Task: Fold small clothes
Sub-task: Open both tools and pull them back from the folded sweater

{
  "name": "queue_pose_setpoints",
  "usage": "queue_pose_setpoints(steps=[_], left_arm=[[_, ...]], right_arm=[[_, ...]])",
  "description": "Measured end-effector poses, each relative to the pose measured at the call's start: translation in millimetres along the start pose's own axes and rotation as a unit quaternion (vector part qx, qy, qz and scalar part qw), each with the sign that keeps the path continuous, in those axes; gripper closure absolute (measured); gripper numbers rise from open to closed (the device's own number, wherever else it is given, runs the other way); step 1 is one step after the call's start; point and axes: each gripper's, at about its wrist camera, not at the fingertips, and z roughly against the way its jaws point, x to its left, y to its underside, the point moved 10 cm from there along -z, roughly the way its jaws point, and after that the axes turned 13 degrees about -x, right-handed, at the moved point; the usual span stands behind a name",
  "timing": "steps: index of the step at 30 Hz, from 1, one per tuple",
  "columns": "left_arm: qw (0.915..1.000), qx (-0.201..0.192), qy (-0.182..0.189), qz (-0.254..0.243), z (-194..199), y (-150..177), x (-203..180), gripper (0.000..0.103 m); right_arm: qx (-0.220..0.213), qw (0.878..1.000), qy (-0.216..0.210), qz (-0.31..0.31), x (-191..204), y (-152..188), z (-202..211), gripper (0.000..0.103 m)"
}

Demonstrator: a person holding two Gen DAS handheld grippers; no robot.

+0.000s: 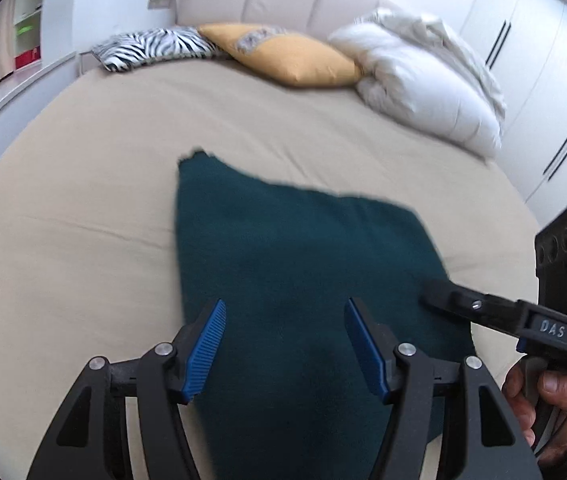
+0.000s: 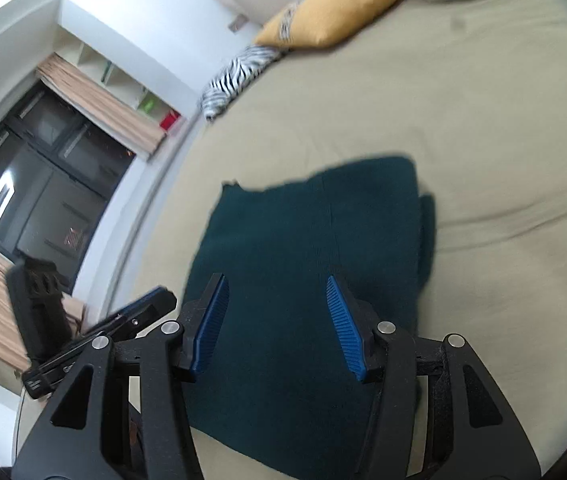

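A dark teal knitted garment (image 1: 295, 256) lies folded flat on the beige bed (image 1: 83, 208). It also shows in the right wrist view (image 2: 307, 248), with a second layer sticking out along its right edge. My left gripper (image 1: 285, 312) is open and empty, hovering over the garment's near part. My right gripper (image 2: 277, 292) is open and empty above the garment. In the left wrist view the right gripper's fingers (image 1: 459, 302) reach over the garment's right edge. In the right wrist view the left gripper (image 2: 139, 312) is at the lower left, beside the garment.
At the head of the bed lie a zebra-print pillow (image 1: 151, 46), a yellow cushion (image 1: 295, 56) and a white duvet (image 1: 427, 76). White wardrobes (image 1: 543, 60) stand to the right. A dark window (image 2: 43, 176) and a shelf (image 2: 123, 84) are to the left.
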Motion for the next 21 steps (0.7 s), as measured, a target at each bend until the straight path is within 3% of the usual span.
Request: queue_pose_setpoints(steps=[2, 5, 8, 11, 13, 16, 18, 21], left_arm=[[0.9995, 0.02, -0.013, -0.022, -16.3, 16.8, 0.9, 0.039], [0.9988, 0.004, -0.016, -0.045, -13.6, 16.1, -2.2, 0.038], [0.9996, 0.002, -0.004, -0.028, -7.4, 11.6, -0.6, 0.038], [0.9994, -0.024, -0.014, -0.022, 15.4, 6.1, -2.0, 0.037], [0.9974, -0.056, -0.029, -0.035, 36.1, 1.3, -6.5, 0.023], [0.9874, -0.132, -0.053, -0.069, 76.9, -20.3, -17.4, 0.0], [0.9753, -0.186, -0.076, -0.092, 109.9, -35.5, -23.8, 0.0], [0.9597, -0.23, -0.118, -0.109, 149.6, -53.1, -27.7, 0.0]], right_arm=[[0.03, 0.999, 0.026, -0.009, -19.7, 21.1, -14.9, 0.057], [0.003, 1.0, -0.008, -0.018, -32.7, 25.7, -14.2, 0.071], [-0.011, 0.998, -0.025, -0.056, -44.7, 22.7, -2.4, 0.071], [-0.045, 0.998, 0.034, -0.023, -46.4, 12.0, 20.2, 0.064], [-0.069, 0.994, 0.08, 0.02, -43.1, 3.2, 45.0, 0.064], [-0.108, 0.982, 0.12, 0.095, -20.5, -13.1, 79.3, 0.062], [-0.133, 0.972, 0.138, 0.138, -0.9, -22.7, 102.9, 0.04], [-0.187, 0.955, 0.148, 0.174, 34.2, -35.8, 121.3, 0.021]])
